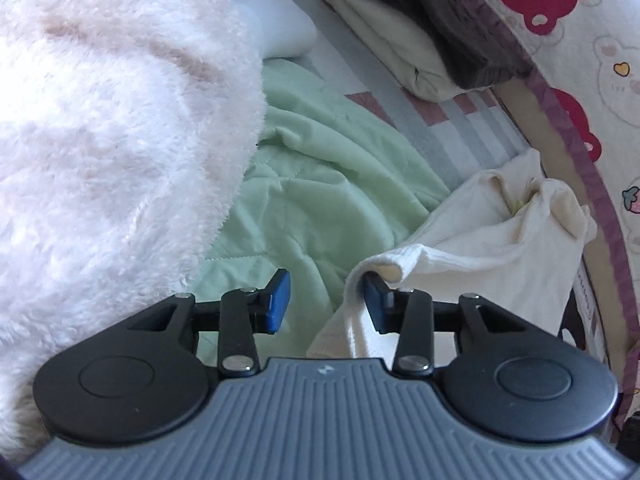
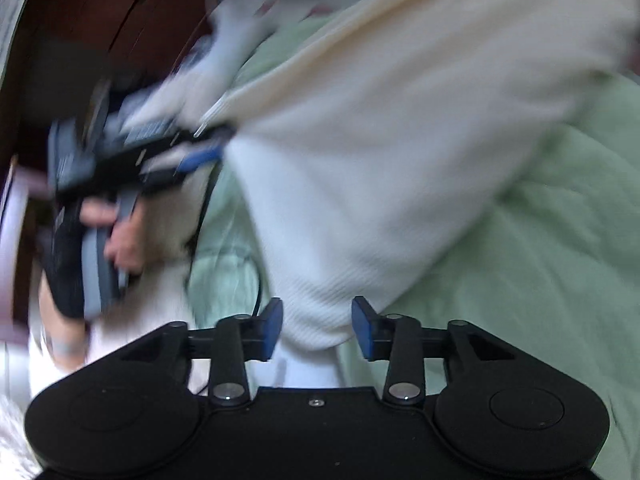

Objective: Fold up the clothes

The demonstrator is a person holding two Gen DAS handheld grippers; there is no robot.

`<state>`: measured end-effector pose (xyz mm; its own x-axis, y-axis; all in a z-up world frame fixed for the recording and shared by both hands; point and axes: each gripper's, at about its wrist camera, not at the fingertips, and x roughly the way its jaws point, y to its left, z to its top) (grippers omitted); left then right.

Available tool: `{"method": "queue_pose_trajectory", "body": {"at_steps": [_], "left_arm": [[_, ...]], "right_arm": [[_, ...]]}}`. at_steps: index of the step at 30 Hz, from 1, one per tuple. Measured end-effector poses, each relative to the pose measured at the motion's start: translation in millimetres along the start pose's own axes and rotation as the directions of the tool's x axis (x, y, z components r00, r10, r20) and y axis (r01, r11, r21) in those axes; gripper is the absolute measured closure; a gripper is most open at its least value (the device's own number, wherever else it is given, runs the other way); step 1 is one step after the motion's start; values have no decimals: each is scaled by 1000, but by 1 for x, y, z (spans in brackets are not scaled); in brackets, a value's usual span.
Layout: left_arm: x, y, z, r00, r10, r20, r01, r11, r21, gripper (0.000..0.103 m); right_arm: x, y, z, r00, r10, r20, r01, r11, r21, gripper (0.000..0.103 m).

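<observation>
A cream ribbed garment (image 1: 472, 248) hangs draped over one fingertip of the left gripper (image 1: 326, 300) above a bed spread with a pale green quilt (image 1: 320, 184). In the left wrist view the jaws stand apart: the blue pad (image 1: 280, 300) on the left side is bare over the quilt, while a rolled hem of the cream cloth is hooked over the pad on the right side, so the cloth hangs on that finger rather than being pinched. The gripper points steeply down toward the bed.

A fluffy pale pink sleeve (image 1: 112, 128) fills the left of that view. Far across the bed lies a folded stack (image 1: 400, 52) of cream and dark grey cloth on a striped sheet (image 1: 460, 120), with a bear-print quilt (image 1: 560, 20) at the far right edge.

The right wrist view is blurred by motion. The right gripper (image 2: 316, 328) also tilts downward, its jaws parted, with a fold of the cream garment (image 2: 380, 160) lying in the gap; the pads do not appear to press on it. To the left of that view a hand (image 2: 120, 236) wraps around the grip of the left gripper (image 2: 200, 156), which reaches rightward into the near edge of the garment; blur hides how its fingertips meet the cloth there. The green quilt (image 2: 540, 280) lies beneath and to the right.
</observation>
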<state>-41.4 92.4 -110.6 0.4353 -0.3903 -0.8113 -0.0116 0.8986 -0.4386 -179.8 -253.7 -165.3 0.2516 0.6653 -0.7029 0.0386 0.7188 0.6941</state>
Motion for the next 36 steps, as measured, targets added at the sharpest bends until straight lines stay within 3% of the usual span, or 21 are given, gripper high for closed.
{"method": "queue_pose_trajectory", "body": {"at_steps": [5, 7, 11, 13, 15, 17, 18, 20, 21, 22, 25, 26, 27, 30, 32, 34, 35, 36], "left_arm": [[10, 3, -10, 993, -66, -97, 63, 997, -34, 63], [8, -1, -17, 991, -68, -112, 70, 998, 11, 63], [1, -25, -28, 995, 14, -96, 3, 985, 170, 62], [-2, -37, -33, 997, 29, -71, -11, 971, 238, 52], [7, -41, -34, 994, 64, -88, -39, 965, 261, 39], [24, -37, -32, 988, 97, -117, -68, 972, 226, 39], [31, -33, -30, 988, 80, -134, -54, 980, 189, 39], [46, -25, -24, 985, 40, -166, -22, 994, 110, 43], [45, -26, -22, 988, 22, -152, -4, 993, 119, 79], [42, -27, -20, 991, 3, -135, 15, 991, 133, 95], [24, -41, -23, 999, -15, -52, 27, 969, 247, 95], [16, -49, -27, 1000, -15, -17, 20, 951, 309, 95], [9, -51, -27, 999, -32, -3, 31, 947, 320, 95], [-12, -51, -24, 996, -80, 27, 67, 945, 319, 95], [-25, -45, -19, 995, -75, 59, 54, 951, 305, 95], [-38, -41, -16, 995, -74, 72, 48, 948, 315, 95], [-41, -40, -16, 995, -86, 55, 65, 948, 312, 95], [-40, -38, -17, 996, -89, 31, 75, 949, 307, 95]], "right_arm": [[2, -26, -7, 1000, -14, 22, 11, 993, 118, 53], [5, -32, -8, 1000, 3, 29, -8, 988, 151, 53], [11, -46, -9, 996, 49, 80, -67, 969, 237, 51], [15, -53, -7, 992, 59, 108, -86, 960, 265, 51], [18, -56, -6, 991, 64, 117, -94, 958, 270, 50], [23, -54, -2, 990, 69, 124, -101, 957, 273, 49], [26, -53, 0, 989, 71, 127, -104, 956, 274, 48], [30, -53, 1, 987, 89, 133, -124, 951, 283, 45], [35, -54, 3, 985, 109, 131, -143, 945, 293, 45], [42, -52, 5, 984, 122, 129, -156, 941, 302, 45], [62, -48, 7, 982, 167, 91, -187, 934, 305, 49], [67, -46, 8, 978, 195, 73, -208, 933, 292, 75], [68, -41, 9, 975, 207, 77, -220, 939, 265, 83], [57, -27, 12, 958, 267, 104, -284, 938, 202, 87], [42, -28, 10, 924, 357, 136, -380, 890, 251, 88], [31, -30, 6, 872, 459, 168, -488, 800, 348, 88], [28, -28, 7, 867, 468, 171, -497, 789, 361, 88], [26, -24, 11, 880, 451, 148, -473, 806, 356, 88]]}}
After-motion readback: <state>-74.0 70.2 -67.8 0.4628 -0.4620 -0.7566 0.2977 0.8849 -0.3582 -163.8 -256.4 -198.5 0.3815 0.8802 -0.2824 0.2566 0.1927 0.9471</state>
